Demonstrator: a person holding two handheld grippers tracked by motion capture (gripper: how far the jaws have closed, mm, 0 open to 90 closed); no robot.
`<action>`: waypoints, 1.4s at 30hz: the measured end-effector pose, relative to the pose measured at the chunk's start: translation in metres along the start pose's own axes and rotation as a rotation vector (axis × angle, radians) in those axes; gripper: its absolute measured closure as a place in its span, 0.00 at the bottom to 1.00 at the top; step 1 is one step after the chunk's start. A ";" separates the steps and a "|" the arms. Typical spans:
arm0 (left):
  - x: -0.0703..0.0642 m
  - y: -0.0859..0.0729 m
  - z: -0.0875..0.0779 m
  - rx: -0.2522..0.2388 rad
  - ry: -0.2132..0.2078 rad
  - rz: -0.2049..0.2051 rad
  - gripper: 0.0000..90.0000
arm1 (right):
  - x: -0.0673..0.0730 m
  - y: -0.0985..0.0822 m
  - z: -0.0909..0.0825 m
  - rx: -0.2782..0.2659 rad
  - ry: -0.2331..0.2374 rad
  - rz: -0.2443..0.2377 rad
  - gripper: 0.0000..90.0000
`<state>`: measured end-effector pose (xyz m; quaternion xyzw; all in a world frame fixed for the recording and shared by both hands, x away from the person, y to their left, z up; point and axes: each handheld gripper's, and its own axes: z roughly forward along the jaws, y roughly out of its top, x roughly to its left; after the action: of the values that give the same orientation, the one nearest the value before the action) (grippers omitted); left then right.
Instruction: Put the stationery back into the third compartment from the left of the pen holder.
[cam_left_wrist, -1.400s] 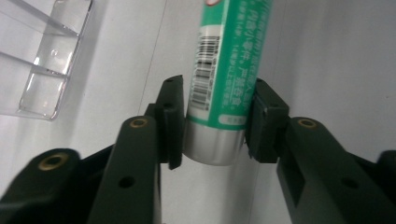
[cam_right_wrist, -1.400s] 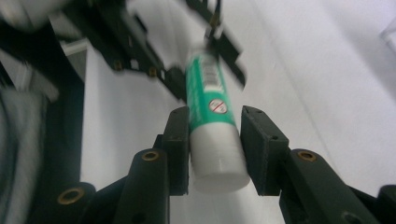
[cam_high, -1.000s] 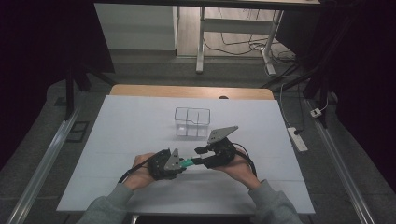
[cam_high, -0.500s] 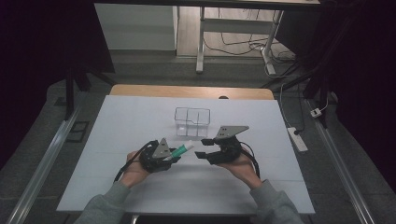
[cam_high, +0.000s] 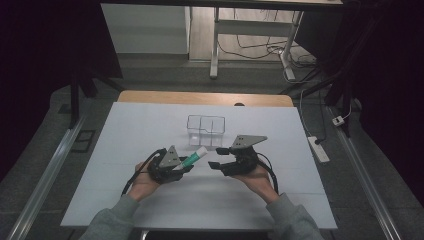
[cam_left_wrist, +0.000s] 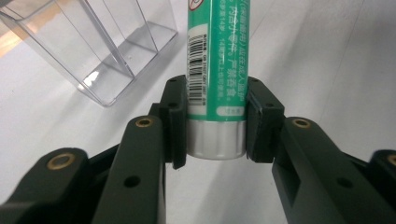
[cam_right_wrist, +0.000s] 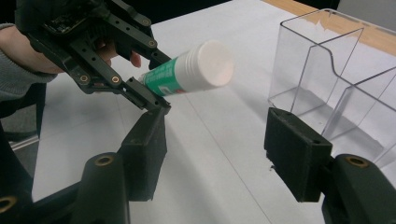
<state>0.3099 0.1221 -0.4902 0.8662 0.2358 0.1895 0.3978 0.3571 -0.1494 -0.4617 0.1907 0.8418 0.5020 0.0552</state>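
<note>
A person sits at a white table (cam_high: 125, 150), holding a two-jaw gripper in each hand.

The left gripper (cam_left_wrist: 215, 122) has its jaws closed on a green tube (cam_left_wrist: 215, 60), clamping it near its silver bottom end, one pad pressed against each side. In the high view the tube (cam_high: 194, 158) sticks out from the left gripper (cam_high: 184, 167) at a slant, above the table, its white cap (cam_high: 201, 151) pointing toward a clear plastic organiser (cam_high: 206, 130) that stands near the table's middle.

The right gripper (cam_high: 214, 157) holds nothing. Its jaws are spread wide apart, and its tips sit just beside the tube's cap without touching it. In the right gripper view the round white cap (cam_right_wrist: 215, 63) faces the camera, between and beyond the two parted jaws.

The tube's label carries a black barcode on a white strip and columns of small white Chinese characters, too fine to read. A piece of a red prohibition circle shows at the top edge.
</note>
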 end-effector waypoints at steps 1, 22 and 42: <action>0.000 0.000 0.000 -0.006 0.000 -0.003 0.72 | 0.000 -0.001 0.001 0.001 0.003 0.005 0.43; -0.023 0.009 0.012 -0.003 -0.043 0.052 0.72 | 0.010 -0.005 0.014 -0.075 0.069 0.022 0.54; -0.015 0.001 0.013 0.000 0.005 -0.052 0.48 | 0.012 0.000 0.005 -0.096 0.082 -0.019 0.72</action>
<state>0.3046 0.1053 -0.4994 0.8593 0.2590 0.1814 0.4020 0.3479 -0.1407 -0.4629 0.1593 0.8201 0.5485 0.0344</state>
